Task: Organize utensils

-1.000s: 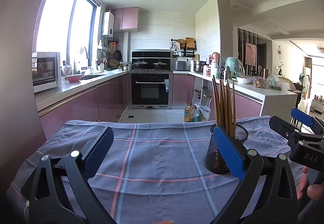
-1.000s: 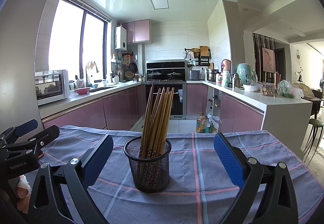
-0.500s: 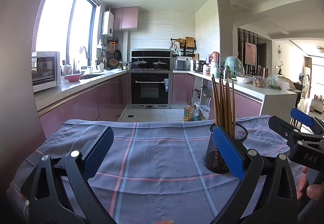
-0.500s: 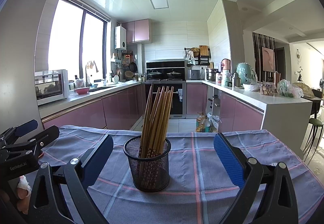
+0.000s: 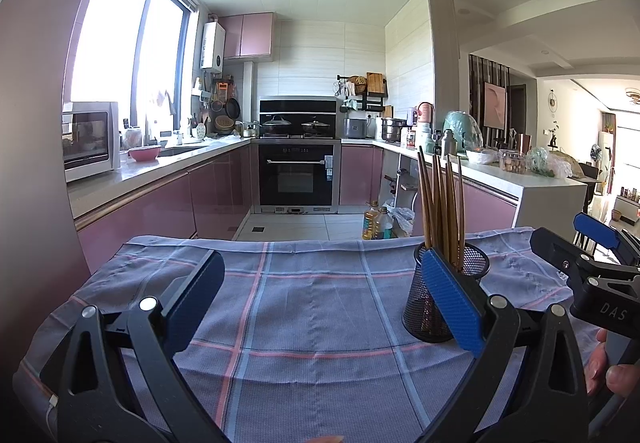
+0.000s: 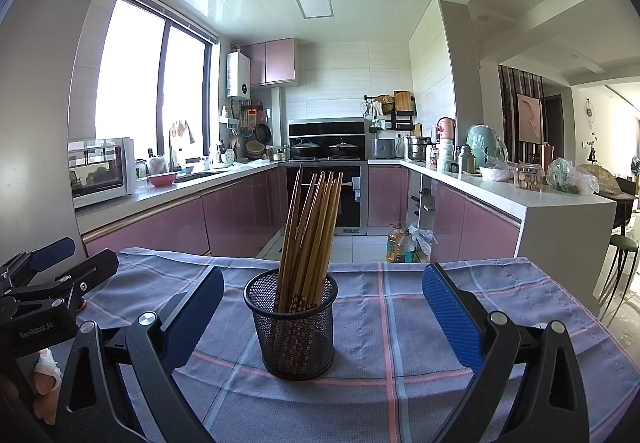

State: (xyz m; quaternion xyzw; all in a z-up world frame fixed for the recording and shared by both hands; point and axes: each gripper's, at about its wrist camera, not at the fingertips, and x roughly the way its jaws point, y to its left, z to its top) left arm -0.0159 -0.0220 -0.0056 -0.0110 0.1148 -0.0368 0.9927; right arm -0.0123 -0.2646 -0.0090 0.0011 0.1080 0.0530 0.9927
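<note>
A black mesh holder stands upright on the blue checked cloth, holding several wooden chopsticks that lean slightly right. In the right wrist view it sits between the wide-apart fingers of my right gripper, a little ahead of them; nothing is gripped. In the left wrist view the holder shows at the right, partly hidden behind the right blue pad of my left gripper, which is open and empty over bare cloth. The chopsticks rise above that pad. Each gripper shows at the edge of the other's view.
The cloth-covered table ends at a far edge, beyond which lies the kitchen floor. A white counter with bags and jars runs along the right. A person's fingers hold the right gripper's handle.
The right gripper has edged slightly closer to the holder, which looms a bit larger. The left gripper has barely shifted.
</note>
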